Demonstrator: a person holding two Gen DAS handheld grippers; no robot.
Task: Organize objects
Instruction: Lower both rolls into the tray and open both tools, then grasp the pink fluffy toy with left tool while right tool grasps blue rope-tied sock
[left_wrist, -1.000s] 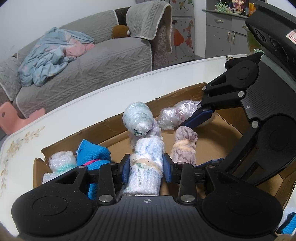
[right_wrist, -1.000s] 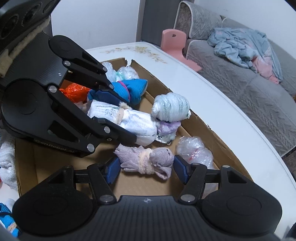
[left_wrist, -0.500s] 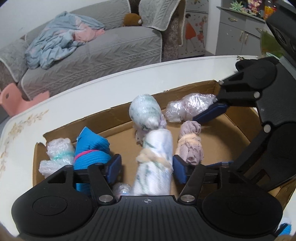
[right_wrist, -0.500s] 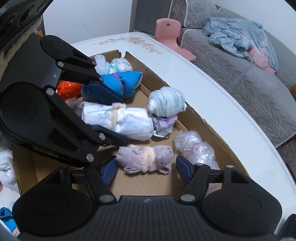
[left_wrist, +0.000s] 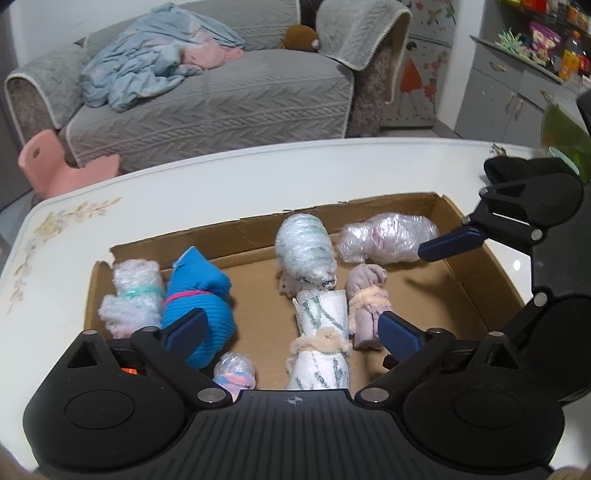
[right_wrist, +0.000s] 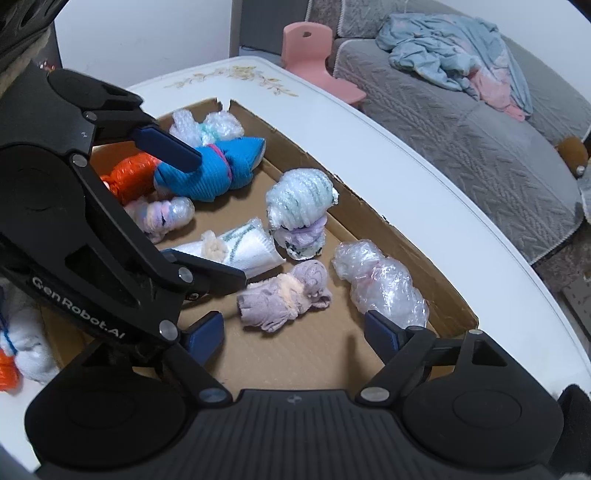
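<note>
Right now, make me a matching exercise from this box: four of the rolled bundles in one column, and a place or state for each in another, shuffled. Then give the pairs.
Things
1. blue roll
2. white roll with green pattern
3. lilac roll
4. clear-wrapped pink bundle

Places
A. against the box wall nearest the sofa, beside the lilac roll
B. tied with a pink band, next to the orange bundle
C. between the right gripper's opening fingers, untouched
D. tied with a cream band, between the left gripper's opening fingers, released

Pairs: 1-B, 2-D, 3-C, 4-A
</note>
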